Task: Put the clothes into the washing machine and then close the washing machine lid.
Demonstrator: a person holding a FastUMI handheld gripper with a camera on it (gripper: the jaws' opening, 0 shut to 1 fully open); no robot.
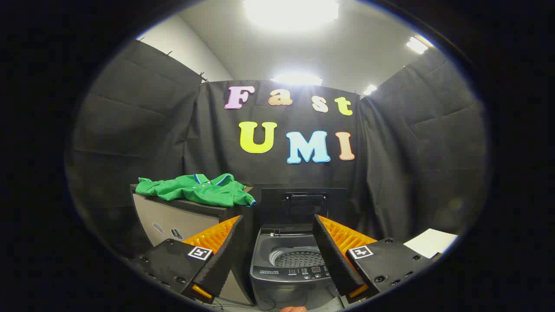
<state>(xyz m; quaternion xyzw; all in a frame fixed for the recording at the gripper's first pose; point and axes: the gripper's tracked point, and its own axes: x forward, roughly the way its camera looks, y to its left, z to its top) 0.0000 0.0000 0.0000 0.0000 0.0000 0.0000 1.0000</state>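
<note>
While the gripper [277, 255] hangs with its two fingers [221, 255] spread wide and nothing held between them, the washing machine [295, 271] stands just ahead, seen in the gap between the fingers. Its control panel runs along the near rim, and the perforated drum [299, 259] lies open to view. The lid [303, 208] stands upright at the machine's back edge, a handle across its upper part. Beyond the left finger stands a cabinet [173, 216], beside the machine. A green shirt [199, 189] with a blue-trimmed collar lies crumpled on the cabinet's top, its sleeve reaching the corner nearest the lid. A white sheet [431, 242] lies past the right finger.
</note>
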